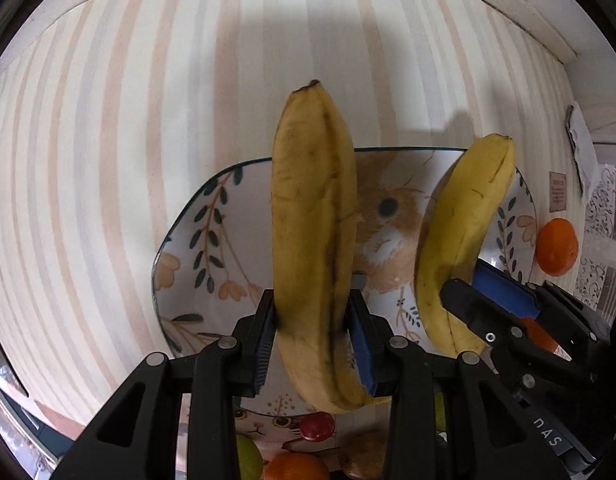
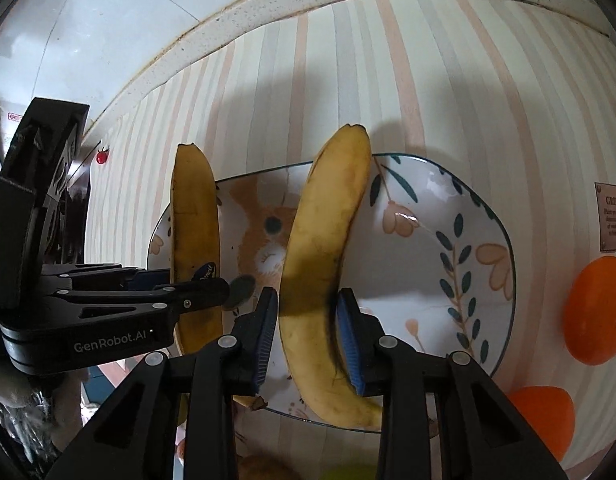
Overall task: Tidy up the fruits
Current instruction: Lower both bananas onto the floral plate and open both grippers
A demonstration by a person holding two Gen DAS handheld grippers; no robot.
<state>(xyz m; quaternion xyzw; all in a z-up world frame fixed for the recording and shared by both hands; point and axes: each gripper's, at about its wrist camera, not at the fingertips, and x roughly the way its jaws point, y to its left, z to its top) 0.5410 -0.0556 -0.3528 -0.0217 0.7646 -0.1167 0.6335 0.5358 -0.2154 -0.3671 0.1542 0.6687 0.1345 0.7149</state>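
I'm holding a banana in each gripper: left gripper (image 1: 314, 320) clamping the spotted banana (image 1: 312, 220), right gripper (image 2: 306, 316) clamping the other banana (image 2: 328, 248), both gripped below the middle. Both are hanging over the plate (image 2: 460, 312), not visibly touching it. Bananas judged soft and light, so a firm pinch risks bruising; mid-body hold suits. Plate looks empty inside. Oranges (image 2: 596, 312) are sitting beside it on the striped cloth (image 1: 108, 160).

Black tongs (image 2: 306, 340) with blue ribbed pads (image 2: 265, 336), silver rivets and white "GenRobot.AI" lettering.
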